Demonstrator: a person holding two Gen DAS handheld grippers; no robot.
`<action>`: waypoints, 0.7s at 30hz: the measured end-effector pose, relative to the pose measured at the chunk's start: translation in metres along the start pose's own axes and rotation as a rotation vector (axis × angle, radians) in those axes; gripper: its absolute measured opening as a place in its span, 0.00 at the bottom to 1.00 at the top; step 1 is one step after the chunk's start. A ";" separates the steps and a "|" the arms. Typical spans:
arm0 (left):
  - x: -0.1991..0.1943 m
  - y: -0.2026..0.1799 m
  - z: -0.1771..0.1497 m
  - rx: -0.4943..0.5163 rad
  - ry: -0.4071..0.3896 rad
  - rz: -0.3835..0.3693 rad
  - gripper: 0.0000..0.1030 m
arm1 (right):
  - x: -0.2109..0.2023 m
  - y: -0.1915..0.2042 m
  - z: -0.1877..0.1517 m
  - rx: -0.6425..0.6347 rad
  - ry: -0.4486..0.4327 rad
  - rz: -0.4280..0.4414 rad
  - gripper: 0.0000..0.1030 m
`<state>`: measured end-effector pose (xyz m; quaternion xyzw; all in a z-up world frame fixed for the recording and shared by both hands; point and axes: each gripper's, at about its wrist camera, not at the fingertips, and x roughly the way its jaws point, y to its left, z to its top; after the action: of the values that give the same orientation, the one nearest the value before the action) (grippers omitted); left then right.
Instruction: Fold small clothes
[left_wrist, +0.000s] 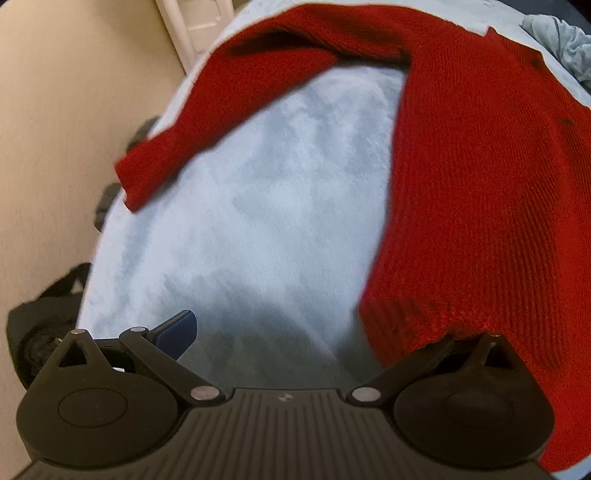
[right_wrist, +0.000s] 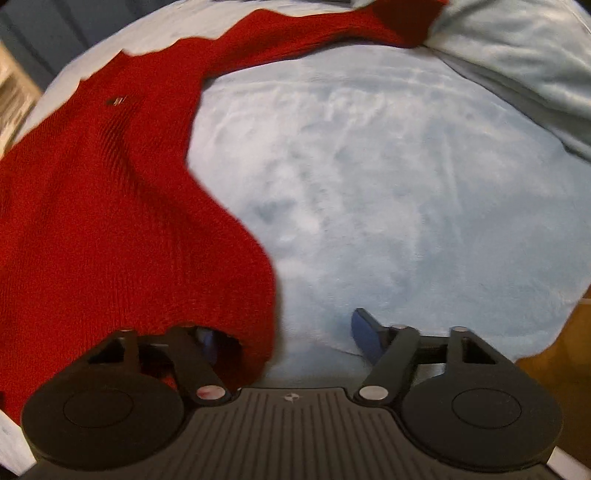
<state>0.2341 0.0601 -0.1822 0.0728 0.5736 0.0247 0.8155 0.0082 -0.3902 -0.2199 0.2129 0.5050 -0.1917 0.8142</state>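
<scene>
We've got the red knit sweater (left_wrist: 480, 184) lying spread on the pale blue fleece blanket (left_wrist: 277, 203), sleeves out to both sides. Left gripper (left_wrist: 314, 332): jaws wide, hem corner draped over the right finger, nothing pinched. Right gripper (right_wrist: 288, 332): jaws apart, hem corner (right_wrist: 251, 332) between them over the left finger; pads not pressing.

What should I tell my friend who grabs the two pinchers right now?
Left gripper: open, at the bottom corner of the red sweater; one finger is hidden under the hem.
Right gripper: open, jaws straddling the other bottom corner, not pinching it.
Sweater lies spread flat on the pale blue blanket, both sleeves stretched out.
Done: laid out.
Left: grip the hem, fold in sleeves, fold the body.
</scene>
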 end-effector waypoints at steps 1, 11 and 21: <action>0.000 -0.003 -0.003 0.011 0.013 0.000 0.99 | 0.001 0.007 0.001 -0.043 -0.003 0.003 0.42; -0.086 -0.006 -0.029 0.168 -0.217 -0.138 0.04 | -0.095 0.024 0.023 -0.282 -0.183 -0.052 0.06; -0.067 0.017 -0.076 0.266 -0.161 -0.050 0.06 | -0.075 0.008 -0.014 -0.289 -0.032 -0.101 0.06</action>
<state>0.1406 0.0758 -0.1423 0.1678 0.5061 -0.0776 0.8424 -0.0296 -0.3688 -0.1569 0.0651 0.5244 -0.1611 0.8335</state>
